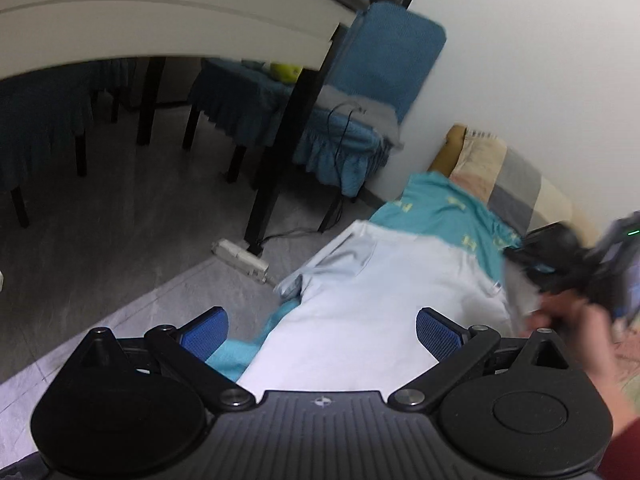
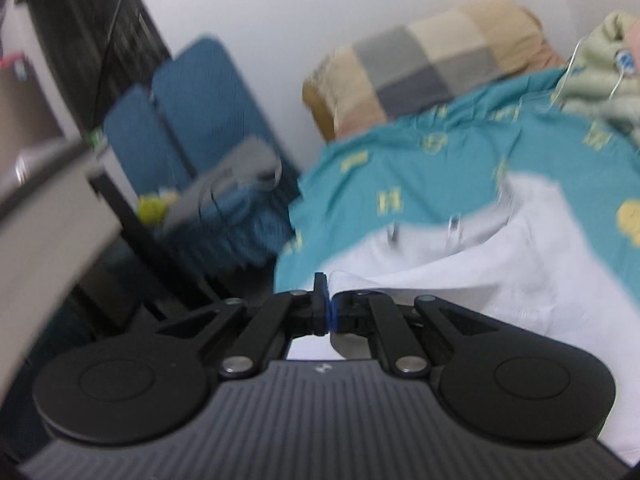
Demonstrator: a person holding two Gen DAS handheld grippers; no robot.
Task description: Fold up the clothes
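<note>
Against the wall, a teal-sheeted bed [image 1: 444,204] carries the pale shirt [image 1: 384,304], lengthwise ahead between the spread left hand-held gripper [image 1: 322,330]; the right hand-held gripper [image 2: 329,304] is clamped on its edge.

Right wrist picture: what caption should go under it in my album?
Right tongs pinched shut on the white shirt, spread over a teal patterned sheet.

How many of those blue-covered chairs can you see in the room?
3: one chair against the wall, one behind the table leg, and one at far left. More may be hidden under the table.
</note>
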